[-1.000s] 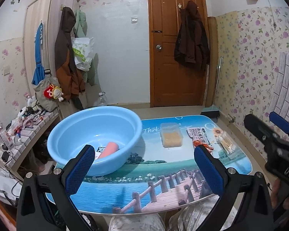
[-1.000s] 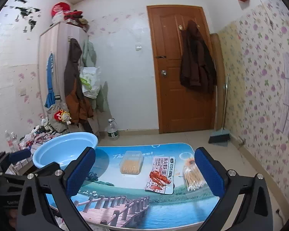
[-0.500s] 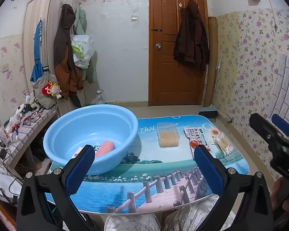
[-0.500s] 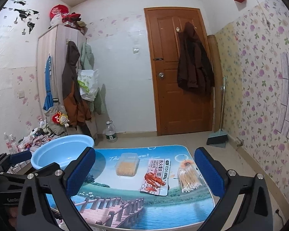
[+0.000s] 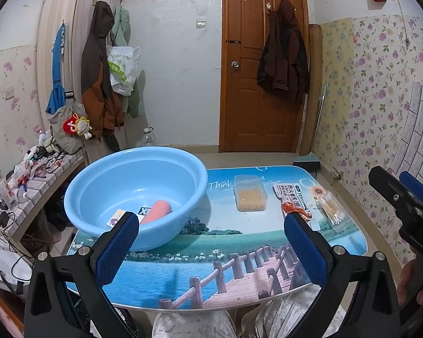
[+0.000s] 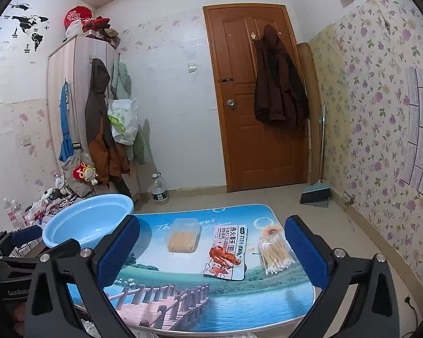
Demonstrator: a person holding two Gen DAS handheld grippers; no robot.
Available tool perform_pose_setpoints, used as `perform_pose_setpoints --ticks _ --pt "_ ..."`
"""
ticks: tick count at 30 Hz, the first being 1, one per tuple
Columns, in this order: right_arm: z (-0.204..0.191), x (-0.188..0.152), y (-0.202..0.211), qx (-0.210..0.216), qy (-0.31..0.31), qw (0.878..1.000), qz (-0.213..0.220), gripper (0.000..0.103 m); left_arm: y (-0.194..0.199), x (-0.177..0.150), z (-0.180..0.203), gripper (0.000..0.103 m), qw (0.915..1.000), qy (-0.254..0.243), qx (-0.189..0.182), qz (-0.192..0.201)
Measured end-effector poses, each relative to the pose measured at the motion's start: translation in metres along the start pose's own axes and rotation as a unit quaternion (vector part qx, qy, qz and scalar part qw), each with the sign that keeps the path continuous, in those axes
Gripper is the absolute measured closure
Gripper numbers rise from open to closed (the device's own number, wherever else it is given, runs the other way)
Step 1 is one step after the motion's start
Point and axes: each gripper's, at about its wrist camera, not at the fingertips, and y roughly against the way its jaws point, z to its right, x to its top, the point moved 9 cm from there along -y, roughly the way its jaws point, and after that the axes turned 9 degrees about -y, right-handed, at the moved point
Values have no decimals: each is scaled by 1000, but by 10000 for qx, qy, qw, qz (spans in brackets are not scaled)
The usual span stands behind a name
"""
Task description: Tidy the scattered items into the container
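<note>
Where the low surface [image 5: 239, 242] stands in a small room, its top carries a printed scene of a lake and a wooden footbridge, with "Think" legible in white script near the far edge. Behind it are a brown door [image 6: 256, 107] with a dark coat hung on it, floral wallpaper on the right wall, a wardrobe [image 6: 70, 98] draped with jackets, and a world-map decal high on the left wall. A light blue basin [image 5: 132, 194] sits on the surface's left part, holding an orange tube and a small card. Right of it lie a clear lidded box [image 5: 250, 197], a snack packet [image 6: 228, 250] printed with Chinese characters and a red crayfish picture, and a bag of cotton swabs [image 6: 273, 253]. Both the left gripper [image 5: 211, 250] and the right gripper [image 6: 211, 250] have fingers spread wide, empty, at the near edge.
</note>
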Motion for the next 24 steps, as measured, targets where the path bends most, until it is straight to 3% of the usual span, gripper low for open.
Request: perform_pose_setpoints --ticks 24 --pt "-2 -15 -18 63 -94 9997 -233 0 -9 -15 -12 0 9999 72 71 -124"
